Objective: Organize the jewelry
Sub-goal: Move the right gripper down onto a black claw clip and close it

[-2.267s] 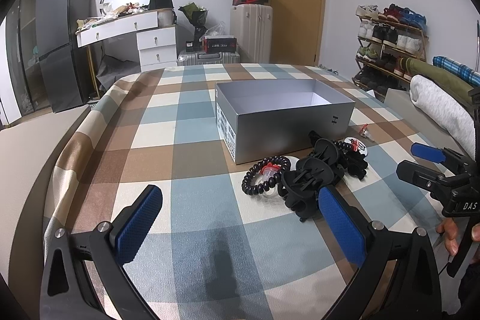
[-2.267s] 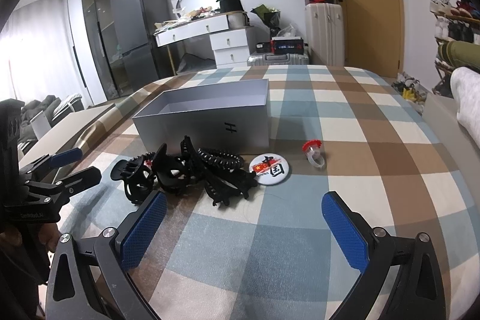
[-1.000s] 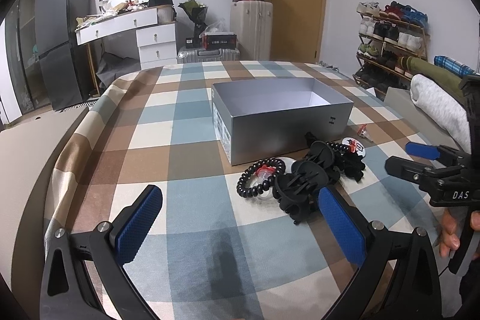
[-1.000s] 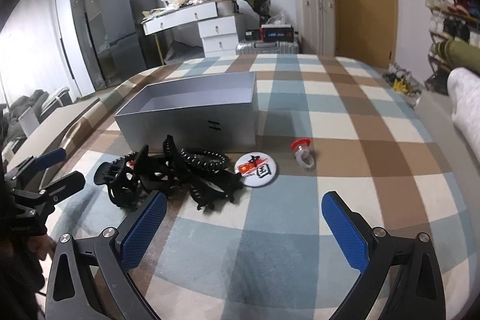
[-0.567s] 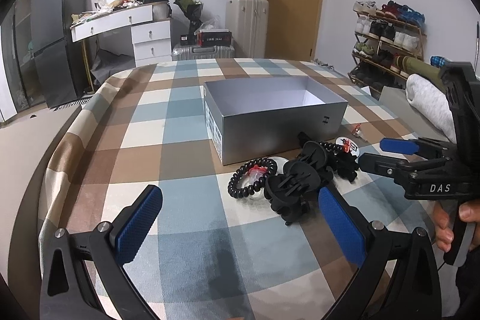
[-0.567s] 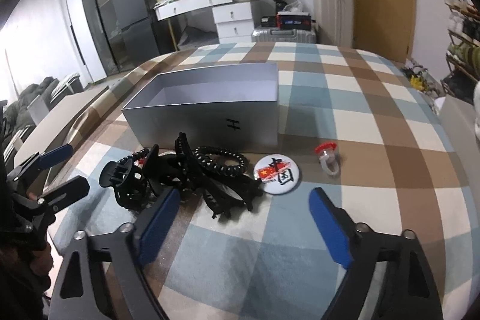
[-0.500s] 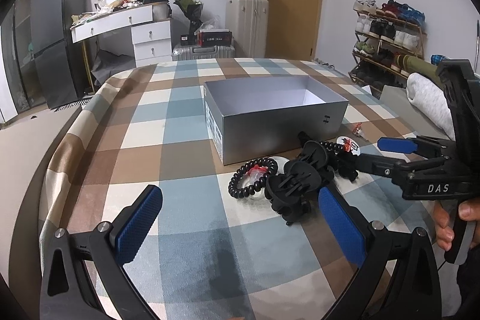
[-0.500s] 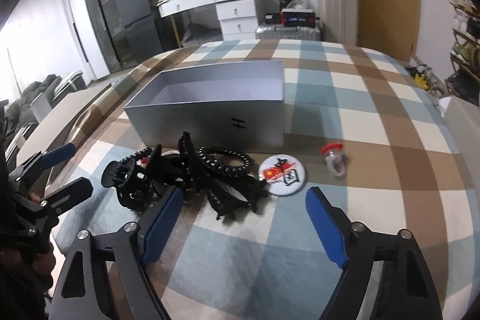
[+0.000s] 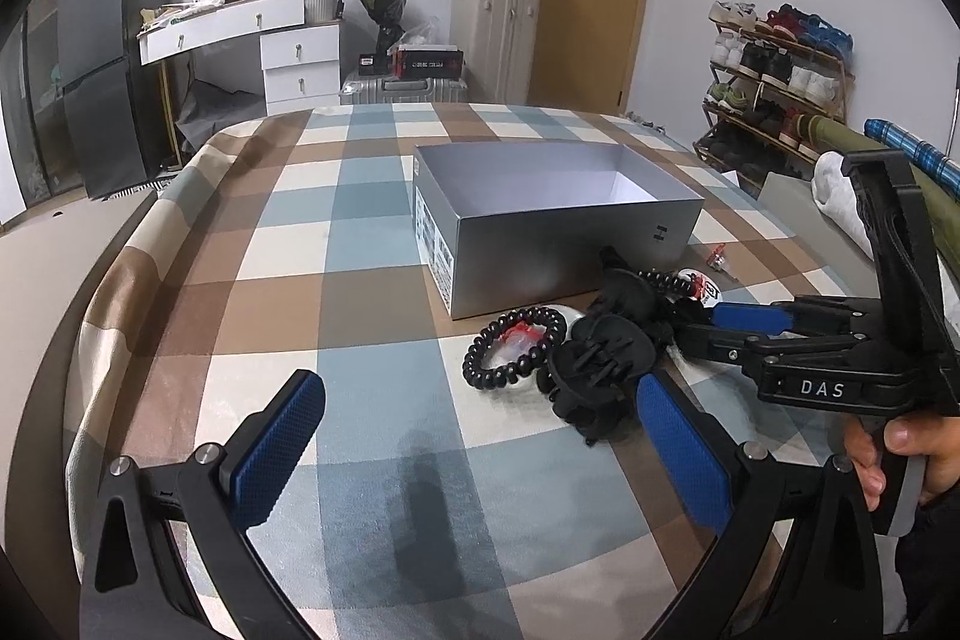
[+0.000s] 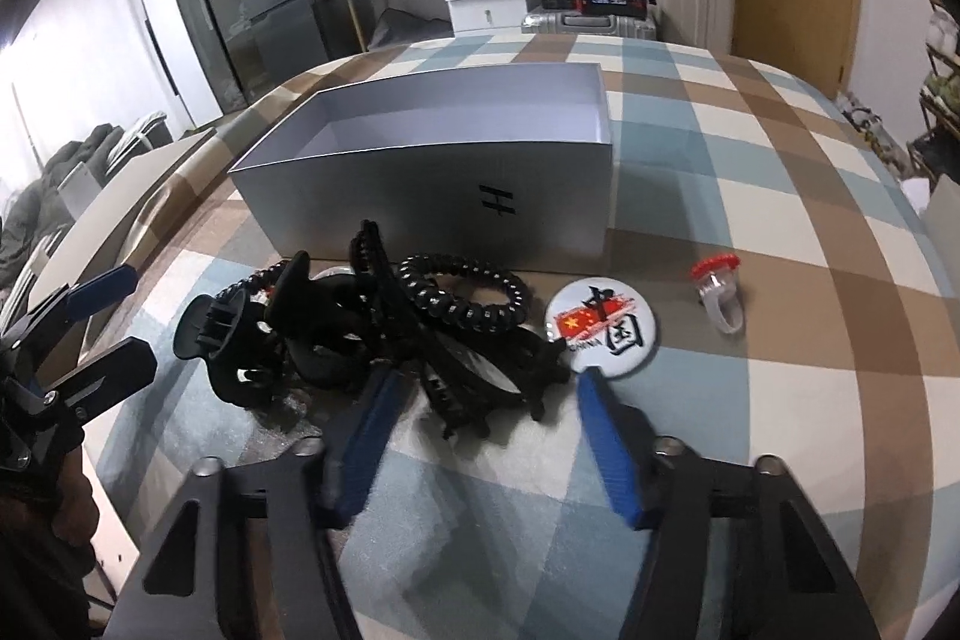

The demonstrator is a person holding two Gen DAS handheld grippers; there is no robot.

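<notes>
Right gripper [image 10: 480, 424], jaws closing around a black claw clip [image 10: 474, 364] at the pile's six o'clock edge, not yet pinching: light, rigid, slippery plastic, best gripped across its body. Left gripper [image 9: 480, 442] released, empty.

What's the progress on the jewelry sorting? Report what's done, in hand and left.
Done: nothing; what shows of the grey box inside is bare. In hand: the right gripper is closing around a black claw clip but isn't gripping it yet; the left gripper is open and holds nothing. Left: the clips, both coil hair ties, round badge and red-topped ring remain on the checked cloth.
</notes>
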